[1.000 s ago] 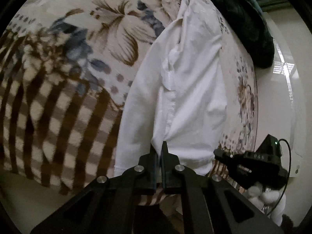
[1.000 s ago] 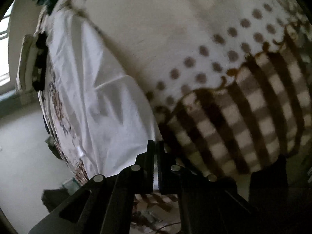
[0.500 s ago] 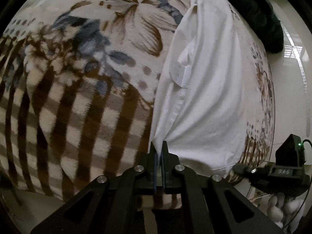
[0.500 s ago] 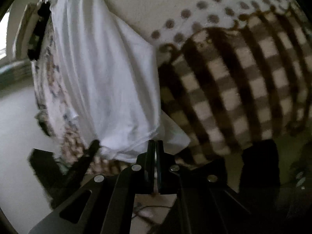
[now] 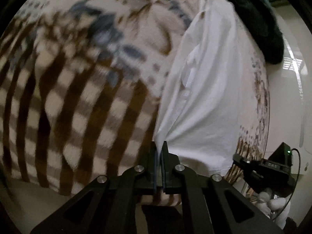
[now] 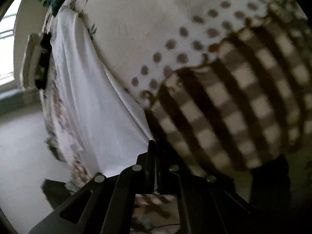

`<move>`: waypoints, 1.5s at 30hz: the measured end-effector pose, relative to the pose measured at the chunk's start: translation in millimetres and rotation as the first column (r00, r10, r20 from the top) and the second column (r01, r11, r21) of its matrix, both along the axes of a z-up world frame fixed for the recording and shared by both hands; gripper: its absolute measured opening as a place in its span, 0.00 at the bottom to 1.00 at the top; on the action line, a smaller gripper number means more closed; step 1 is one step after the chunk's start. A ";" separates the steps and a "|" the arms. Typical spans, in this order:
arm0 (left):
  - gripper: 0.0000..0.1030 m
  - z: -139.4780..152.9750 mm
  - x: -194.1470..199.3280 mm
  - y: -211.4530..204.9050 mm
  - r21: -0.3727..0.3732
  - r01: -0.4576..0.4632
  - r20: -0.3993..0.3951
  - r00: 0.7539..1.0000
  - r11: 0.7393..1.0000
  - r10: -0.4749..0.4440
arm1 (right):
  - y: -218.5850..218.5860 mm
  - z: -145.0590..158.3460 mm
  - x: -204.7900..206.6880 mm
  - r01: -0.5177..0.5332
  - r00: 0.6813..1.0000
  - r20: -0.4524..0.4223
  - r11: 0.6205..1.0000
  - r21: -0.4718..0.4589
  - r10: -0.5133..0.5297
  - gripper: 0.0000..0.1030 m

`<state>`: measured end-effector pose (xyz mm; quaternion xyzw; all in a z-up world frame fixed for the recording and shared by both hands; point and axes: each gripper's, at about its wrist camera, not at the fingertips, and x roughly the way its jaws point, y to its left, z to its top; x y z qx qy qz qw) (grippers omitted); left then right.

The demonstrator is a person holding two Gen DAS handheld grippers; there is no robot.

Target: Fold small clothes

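Observation:
A small white shirt (image 5: 204,97) lies stretched lengthwise on a patterned blanket (image 5: 78,107). My left gripper (image 5: 159,146) is shut on one near corner of the shirt's hem. My right gripper (image 6: 154,144) is shut on the other near corner of the shirt (image 6: 93,107), and the cloth pulls taut from both pinches. The right gripper also shows in the left wrist view (image 5: 261,167), at the lower right near the bed edge. The shirt's placket and collar run away from me.
The blanket (image 6: 234,97) has brown checks near me, dots and a floral print further off. A dark green pillow or cushion (image 5: 257,19) lies at the far end. Pale floor (image 6: 19,146) and a window (image 6: 7,48) are beside the bed.
Both grippers have kept hold of the hem corners and shifted along the bed edge. The shirt now looks pulled straighter and tauter. The views are blurred by motion.

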<state>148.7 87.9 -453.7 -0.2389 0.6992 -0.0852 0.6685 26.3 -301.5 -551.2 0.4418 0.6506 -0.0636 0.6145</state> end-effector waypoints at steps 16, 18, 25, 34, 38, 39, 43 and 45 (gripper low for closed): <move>0.53 -11.6 20.5 17.4 -0.202 -0.069 0.036 0.996 0.977 0.078 | -4.8 -8.3 5.4 -0.038 0.999 0.026 0.992 0.123 0.035 0.51; 0.53 -19.2 23.3 3.2 -0.137 -0.015 0.036 0.999 0.990 0.020 | 1.5 -17.1 7.7 -0.042 0.999 0.026 0.989 0.142 0.039 0.51; 0.56 39.7 49.4 -10.3 -0.112 0.058 0.036 0.998 0.992 -0.054 | 25.2 29.0 40.6 -0.284 0.957 -0.079 0.958 -0.036 0.280 0.54; 0.63 110.5 232.4 -45.2 -0.106 0.036 0.285 0.959 0.994 -0.004 | 5.5 140.1 203.0 -0.239 0.951 0.155 0.956 -0.172 0.266 0.71; 0.63 80.1 320.9 -70.2 -0.108 0.049 0.290 0.957 0.993 -0.015 | -15.7 131.4 294.9 -0.202 0.949 0.204 0.960 -0.193 0.240 0.71; 0.63 64.1 344.4 -77.5 -0.091 0.057 0.266 0.964 0.994 -0.030 | -23.4 124.0 316.3 -0.199 0.949 0.208 0.963 -0.180 0.235 0.71; 0.63 11.5 403.6 -96.6 -0.033 0.067 0.204 0.977 0.997 -0.058 | -38.6 91.5 398.9 -0.223 0.951 0.185 0.963 -0.153 0.250 0.71; 0.63 -12.8 429.1 -100.5 0.009 0.081 0.193 0.978 0.997 -0.081 | -37.6 74.9 440.6 -0.271 0.937 0.181 0.949 -0.159 0.298 0.71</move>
